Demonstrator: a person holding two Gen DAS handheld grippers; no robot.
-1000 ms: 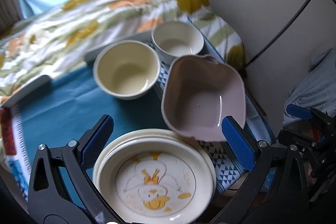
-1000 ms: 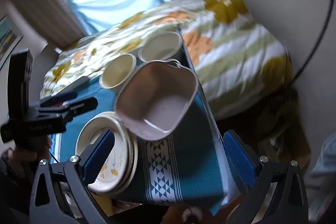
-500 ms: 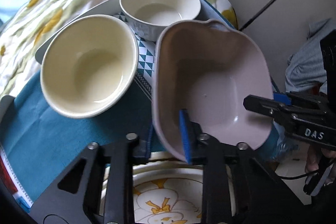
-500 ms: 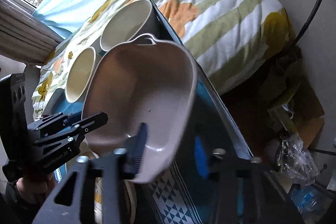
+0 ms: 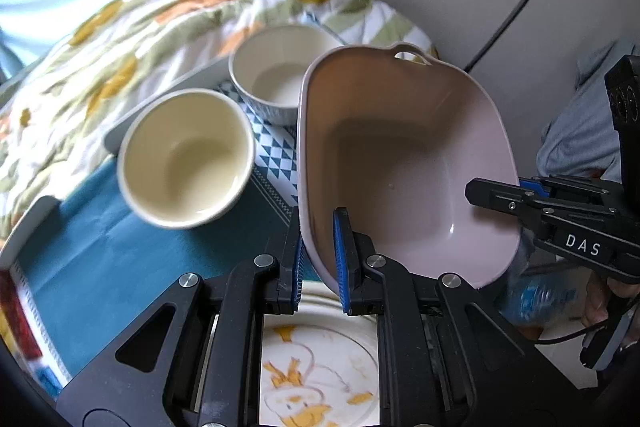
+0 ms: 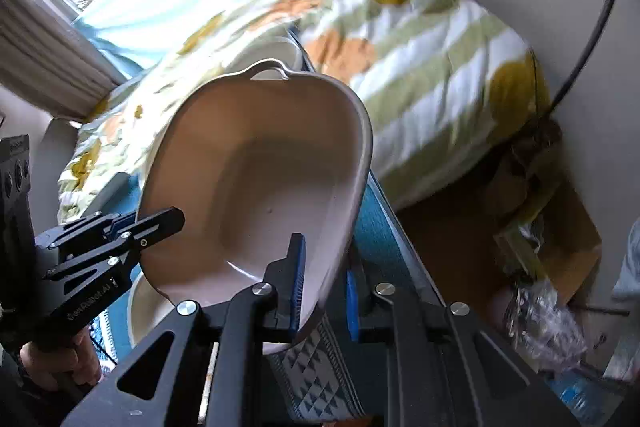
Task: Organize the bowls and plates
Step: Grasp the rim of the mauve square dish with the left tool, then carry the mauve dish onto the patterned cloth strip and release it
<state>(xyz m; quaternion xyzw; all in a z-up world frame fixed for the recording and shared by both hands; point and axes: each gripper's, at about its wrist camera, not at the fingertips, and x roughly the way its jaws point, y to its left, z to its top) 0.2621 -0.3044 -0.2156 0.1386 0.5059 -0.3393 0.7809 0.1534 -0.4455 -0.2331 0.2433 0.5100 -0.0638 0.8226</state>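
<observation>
The pink basin [image 5: 404,163] hangs tilted above the duck plate [image 5: 320,375]. The left gripper [image 5: 320,263] has its jaws clamped on the near rim; the right gripper [image 6: 322,283] pinches the opposite rim, seemingly tight, though blurred.

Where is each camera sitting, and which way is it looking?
Left wrist: sits on the left gripper, looking down over its fingers at the pink dish, two bowls and a duck plate; the right gripper shows too.
Right wrist: sits on the right gripper, facing the dish and bed; the left gripper and a hand show.
Shared: the dish, clamped by both grippers.
</observation>
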